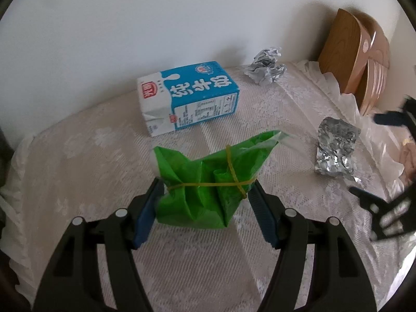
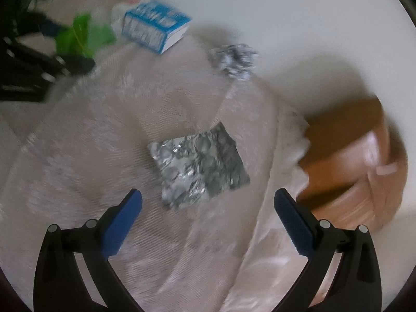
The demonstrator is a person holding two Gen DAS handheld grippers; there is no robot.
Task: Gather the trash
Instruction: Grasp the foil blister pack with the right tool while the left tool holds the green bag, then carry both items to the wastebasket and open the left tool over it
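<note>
My left gripper (image 1: 205, 189) has its blue pads against both sides of a folded green bag (image 1: 205, 179) bound with a yellow rubber band, on the lace-covered table. A blue and white milk carton (image 1: 187, 96) lies behind it, a crumpled paper ball (image 1: 266, 67) at the back right, and a flattened silver foil wrapper (image 1: 335, 148) to the right. My right gripper (image 2: 208, 200) is open and empty, just above the foil wrapper (image 2: 197, 166). The right wrist view is blurred; it also shows the carton (image 2: 153, 26), paper ball (image 2: 234, 59) and green bag (image 2: 83, 36).
A wooden bin (image 1: 364, 59) stands beyond the table's right edge; it also shows in the right wrist view (image 2: 348, 156). A white wall rises behind the table. The lace cloth (image 1: 78, 169) has a frilled edge. The right gripper appears at the left view's right edge (image 1: 390, 171).
</note>
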